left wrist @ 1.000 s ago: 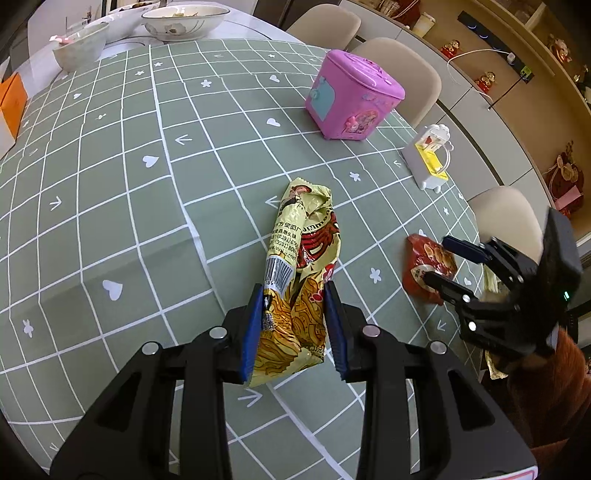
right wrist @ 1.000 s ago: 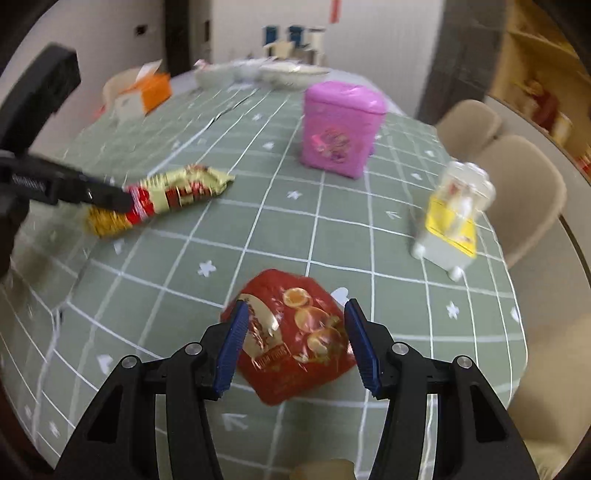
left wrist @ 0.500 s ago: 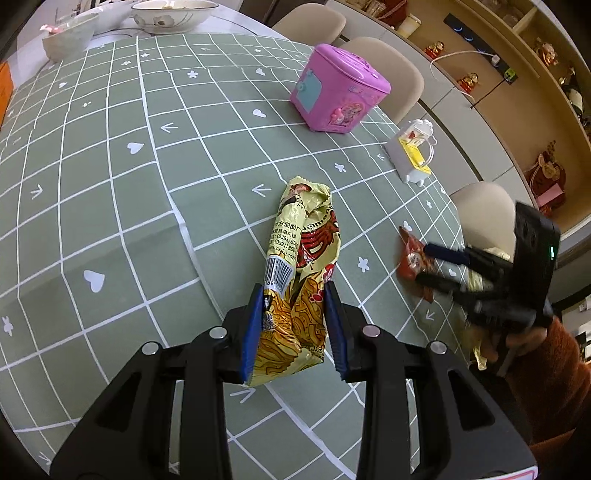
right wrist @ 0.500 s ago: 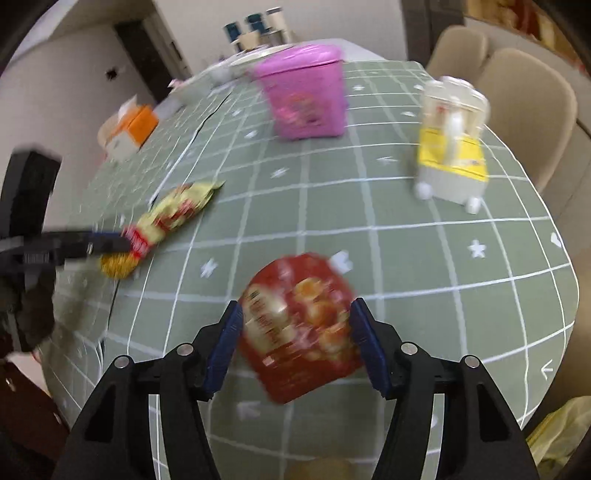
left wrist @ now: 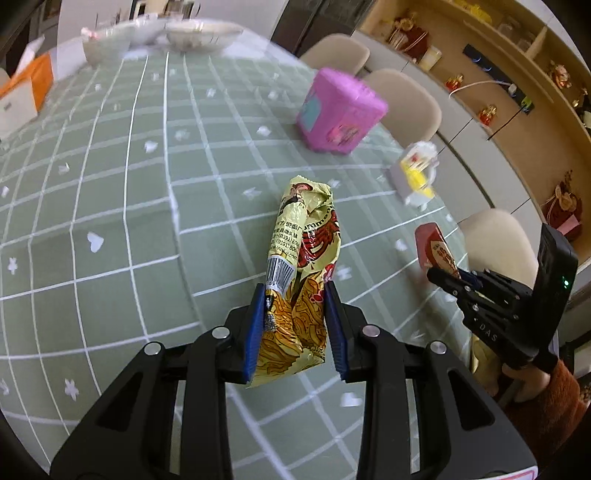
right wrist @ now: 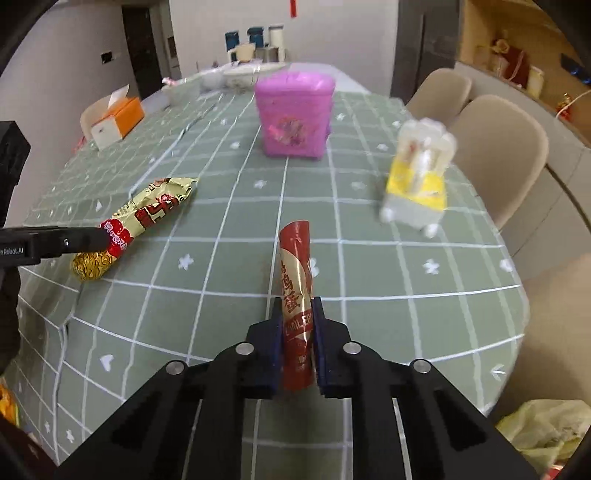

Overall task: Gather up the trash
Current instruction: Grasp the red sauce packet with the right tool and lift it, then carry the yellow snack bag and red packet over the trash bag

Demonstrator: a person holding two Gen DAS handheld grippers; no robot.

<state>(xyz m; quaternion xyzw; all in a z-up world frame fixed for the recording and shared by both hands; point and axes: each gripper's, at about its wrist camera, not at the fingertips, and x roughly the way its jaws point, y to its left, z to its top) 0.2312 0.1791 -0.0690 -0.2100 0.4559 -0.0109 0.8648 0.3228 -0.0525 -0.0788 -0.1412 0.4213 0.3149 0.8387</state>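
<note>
My left gripper (left wrist: 294, 295) is shut on a yellow noodle snack packet (left wrist: 300, 266) and holds it over the green checked tablecloth (left wrist: 110, 206). The same packet (right wrist: 142, 218) shows at the left of the right wrist view, with the left gripper's finger (right wrist: 70, 240) on it. My right gripper (right wrist: 296, 312) is shut on a red snack packet (right wrist: 296, 291), squeezed narrow and lifted off the table. That red packet (left wrist: 436, 251) and the right gripper (left wrist: 448, 277) also show at the right of the left wrist view.
A pink box (right wrist: 293, 114) stands mid-table, and a white and yellow toy (right wrist: 417, 184) near the right edge. An orange tissue box (right wrist: 114, 120) and bowls (left wrist: 199, 33) are at the far end. Beige chairs (right wrist: 495, 147) line the right side. A yellow bag (right wrist: 546, 428) lies below the table edge.
My right gripper has closed on the red packet and lifted it off the table, squeezing it narrow. My left gripper still holds the yellow packet, and its view has tilted up.
</note>
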